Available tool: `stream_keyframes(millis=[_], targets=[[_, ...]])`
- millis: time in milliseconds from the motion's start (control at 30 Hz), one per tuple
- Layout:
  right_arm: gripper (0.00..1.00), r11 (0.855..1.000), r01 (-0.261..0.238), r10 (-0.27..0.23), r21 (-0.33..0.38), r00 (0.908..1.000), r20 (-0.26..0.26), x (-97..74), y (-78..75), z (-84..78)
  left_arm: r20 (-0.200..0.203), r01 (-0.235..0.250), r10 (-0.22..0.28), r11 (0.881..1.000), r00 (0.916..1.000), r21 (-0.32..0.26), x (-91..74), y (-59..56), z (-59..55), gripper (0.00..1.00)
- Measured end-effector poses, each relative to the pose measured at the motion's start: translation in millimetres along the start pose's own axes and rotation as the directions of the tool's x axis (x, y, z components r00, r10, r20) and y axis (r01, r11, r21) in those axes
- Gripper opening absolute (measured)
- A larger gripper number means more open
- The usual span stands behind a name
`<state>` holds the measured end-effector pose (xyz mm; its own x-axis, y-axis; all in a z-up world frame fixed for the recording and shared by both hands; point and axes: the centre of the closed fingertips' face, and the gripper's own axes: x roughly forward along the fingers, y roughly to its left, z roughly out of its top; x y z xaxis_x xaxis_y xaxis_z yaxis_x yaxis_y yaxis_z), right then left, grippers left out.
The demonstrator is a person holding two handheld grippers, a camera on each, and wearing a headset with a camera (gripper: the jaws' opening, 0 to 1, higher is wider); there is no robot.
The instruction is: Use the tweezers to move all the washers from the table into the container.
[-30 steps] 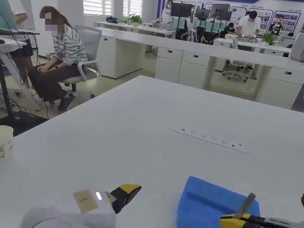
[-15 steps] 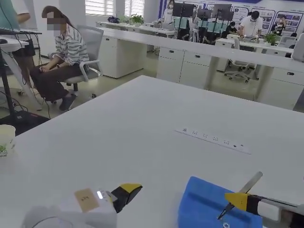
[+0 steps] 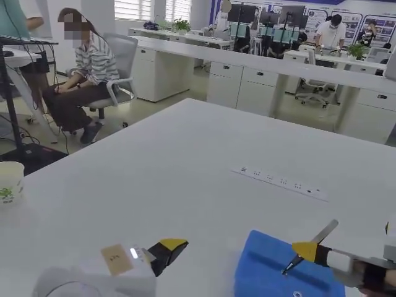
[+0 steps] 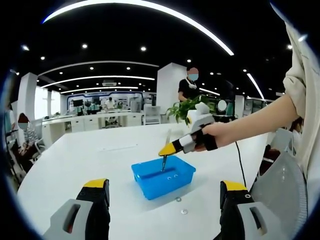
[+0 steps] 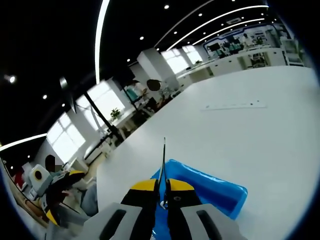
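While my right gripper (image 5: 162, 186) has its jaws pressed together on the tweezers (image 5: 163, 160), I see the slim tips pointing down into the blue container (image 5: 215, 192); whether anything is pinched between those tips I cannot tell. From the left gripper view the tweezers stand nearly upright, their points low inside the container, above its floor. My left gripper (image 4: 164, 185) hangs back on the near side of the container with its jaws spread wide and nothing between them. Two washers (image 4: 178, 199) lie on the white table (image 3: 185, 161) just in front of the container's near corner, between it and my left jaws, and I make out two more small rings resting on the container's floor. In the head view the left gripper sits low at the bottom left, well apart from the container. A white power strip (image 3: 281, 182) lies flat on the table beyond the container, and a paper cup (image 3: 10, 182) stands at the table's far left edge.
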<state>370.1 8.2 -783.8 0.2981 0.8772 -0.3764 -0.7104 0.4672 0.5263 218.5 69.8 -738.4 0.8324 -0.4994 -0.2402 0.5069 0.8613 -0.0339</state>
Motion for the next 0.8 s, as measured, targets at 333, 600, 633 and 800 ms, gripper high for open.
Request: stream_keyframes(millis=[333,600,633,800], targets=[[0.03,0.998,0.052,-0.053,-0.042,0.9981,-0.03,8.8,-14.0,-7.5,-0.001,0.001,-0.001,1.0,1.0,-0.002,-0.2,0.6,-0.1,0.93],[0.03,0.991,0.071,-0.079,-0.113,0.9948,-0.065,15.3,-22.2,-15.2,-0.005,0.0,0.0,1.0,1.0,0.001,-0.5,0.9,-0.9,0.93],[0.03,0.987,0.085,-0.095,-0.135,0.9929,-0.071,15.6,-25.0,-15.9,-0.005,-0.001,0.001,1.0,1.0,0.003,-0.6,1.1,-0.9,0.93],[0.03,0.983,0.11,-0.122,-0.148,0.9893,-0.08,18.4,-33.8,-19.2,-0.005,-0.002,0.002,1.0,1.0,0.001,-0.7,1.0,-0.9,0.93]])
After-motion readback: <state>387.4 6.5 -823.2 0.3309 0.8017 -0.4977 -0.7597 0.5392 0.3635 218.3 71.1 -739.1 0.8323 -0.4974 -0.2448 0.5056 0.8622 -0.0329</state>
